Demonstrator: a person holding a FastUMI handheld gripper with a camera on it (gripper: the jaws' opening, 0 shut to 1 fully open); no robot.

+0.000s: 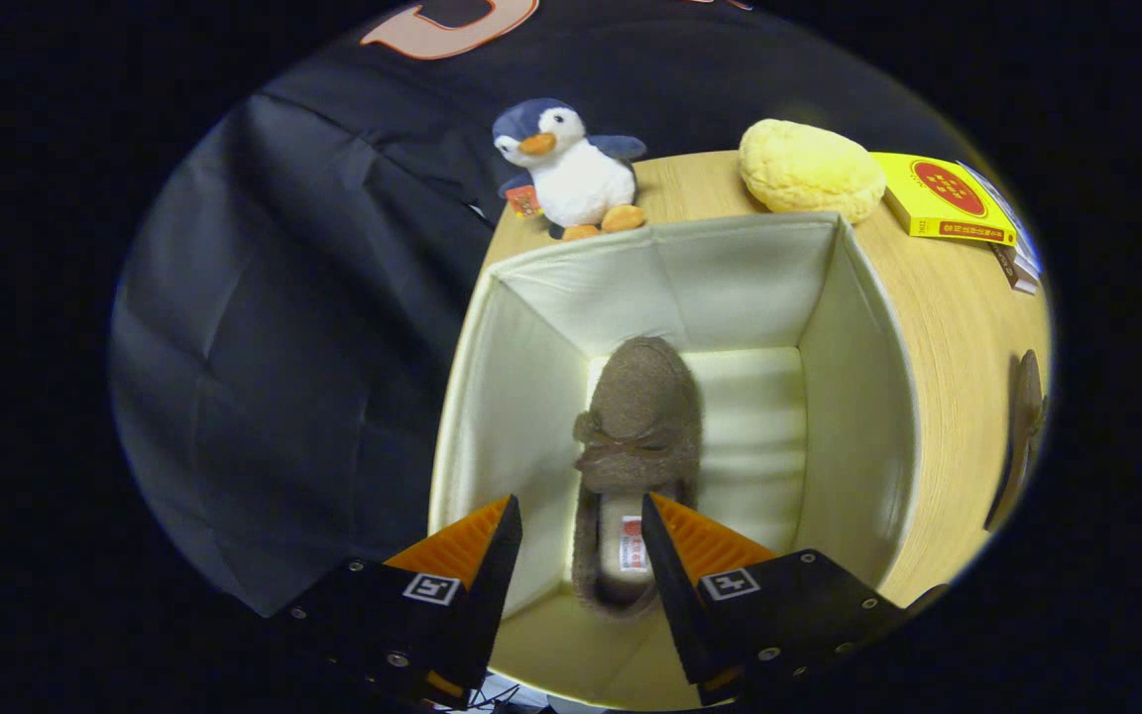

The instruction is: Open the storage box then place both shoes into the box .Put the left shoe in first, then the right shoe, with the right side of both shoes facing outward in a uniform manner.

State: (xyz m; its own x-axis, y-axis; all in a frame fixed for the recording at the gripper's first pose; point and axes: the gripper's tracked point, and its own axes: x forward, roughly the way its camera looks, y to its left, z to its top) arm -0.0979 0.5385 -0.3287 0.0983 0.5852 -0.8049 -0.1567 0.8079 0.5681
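Observation:
The storage box [858,397] stands open on the wooden table, its cream lining showing. One brown fuzzy shoe [642,416] with a small bow lies on the box floor along the left wall, toe pointing away from me and heel nearest the fingers. My gripper [579,501] hovers over the near end of the box, open, with the shoe's heel opening seen in the gap between the fingers; neither finger visibly presses on it. A second brown shoe [1025,436] lies on the table to the right of the box, partly cut off.
Beyond the box sit a plush penguin [571,169], a yellow bun-shaped soft toy [809,169] and a yellow packet [943,198] on other small boxes. The table [958,327] ends just left of the box, where black cloth hangs.

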